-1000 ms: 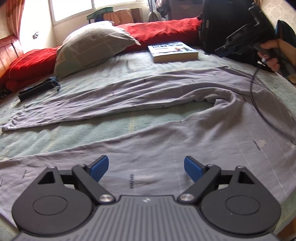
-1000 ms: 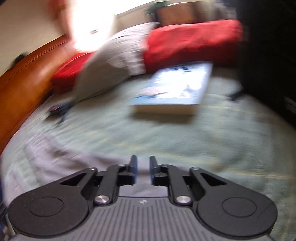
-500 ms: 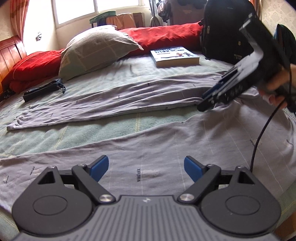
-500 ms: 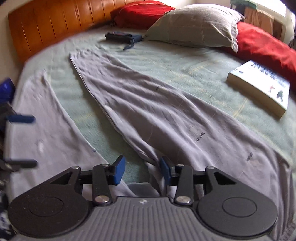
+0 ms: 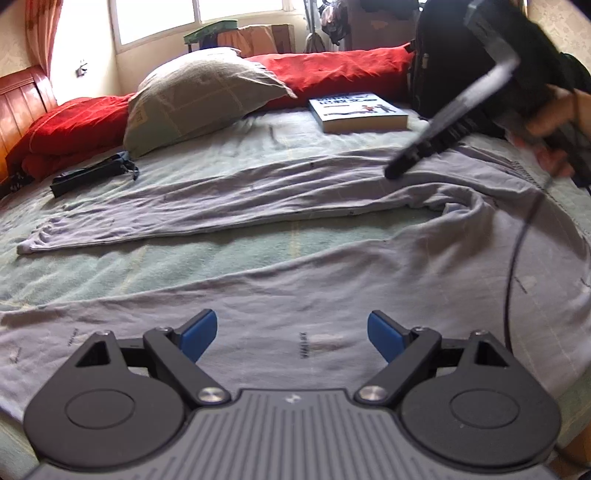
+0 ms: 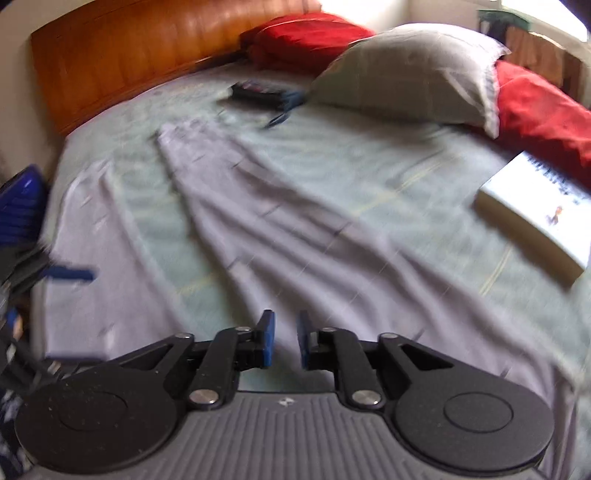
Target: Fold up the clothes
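Your grey trousers (image 5: 332,266) lie spread flat on the bed (image 5: 184,258), legs splayed apart, so each leg is free to fold over. Your left tool (image 5: 291,334) hovers above the near leg with its jaws wide apart, nothing between them. Your right tool (image 6: 282,341) is closing near the crotch (no cloth between its pads). No containers here; a book (image 5: 358,110) sits well apart.

Daylight glares through the window (image 5: 236,11); the right view is perhaps motion-blurred, edges bowed.
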Motion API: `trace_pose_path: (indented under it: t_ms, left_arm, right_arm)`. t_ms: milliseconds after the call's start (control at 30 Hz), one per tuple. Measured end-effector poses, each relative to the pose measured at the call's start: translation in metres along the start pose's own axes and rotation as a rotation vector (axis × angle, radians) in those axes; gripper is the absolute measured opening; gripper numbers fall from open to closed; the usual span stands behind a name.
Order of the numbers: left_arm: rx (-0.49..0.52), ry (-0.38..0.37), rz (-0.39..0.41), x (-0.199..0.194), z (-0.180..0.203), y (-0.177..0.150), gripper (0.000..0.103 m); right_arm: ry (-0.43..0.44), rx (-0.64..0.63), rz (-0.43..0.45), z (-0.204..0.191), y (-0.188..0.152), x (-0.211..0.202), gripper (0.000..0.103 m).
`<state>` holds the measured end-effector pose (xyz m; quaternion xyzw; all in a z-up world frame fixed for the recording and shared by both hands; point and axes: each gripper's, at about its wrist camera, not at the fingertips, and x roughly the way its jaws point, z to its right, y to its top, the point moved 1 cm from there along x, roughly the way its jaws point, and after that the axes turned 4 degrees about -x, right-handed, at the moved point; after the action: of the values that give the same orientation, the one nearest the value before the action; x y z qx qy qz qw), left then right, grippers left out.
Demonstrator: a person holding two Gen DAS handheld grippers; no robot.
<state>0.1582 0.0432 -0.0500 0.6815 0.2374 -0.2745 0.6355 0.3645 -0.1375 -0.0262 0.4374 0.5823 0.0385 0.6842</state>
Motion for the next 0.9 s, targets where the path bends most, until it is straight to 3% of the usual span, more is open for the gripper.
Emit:
trace_pose_path:
  t_ms: [167, 267, 433, 733, 900]
  left_arm:
    - [-0.026, 0.023, -0.009, 0.003, -0.013, -0.002, 0.089]
    - [-0.032, 0.023, -0.022, 0.008, -0.016, -0.005, 0.089]
    - [-0.044, 0.01, -0.027, 0.012, -0.019, -0.008, 0.089]
    - [-0.034, 0.012, -0.022, 0.014, -0.016, -0.008, 0.09]
    - [-0.035, 0.01, -0.024, 0.013, -0.019, -0.008, 0.09]
  right_arm:
    - [-0.103, 0.128, 0.007, 0.048, 0.041, 0.041, 0.039]
    - [-0.167, 0.218, -0.038, 0.076, 0.055, 0.069, 0.049]
    - [-0.201, 0.262, -0.147, 0.097, 0.065, 0.111, 0.05]
    - [-0.123, 0.043, -0.186, 0.037, 0.053, 0.096, 0.05]
    - [-0.107, -0.03, -0.149, 0.025, 0.06, 0.087, 0.053]
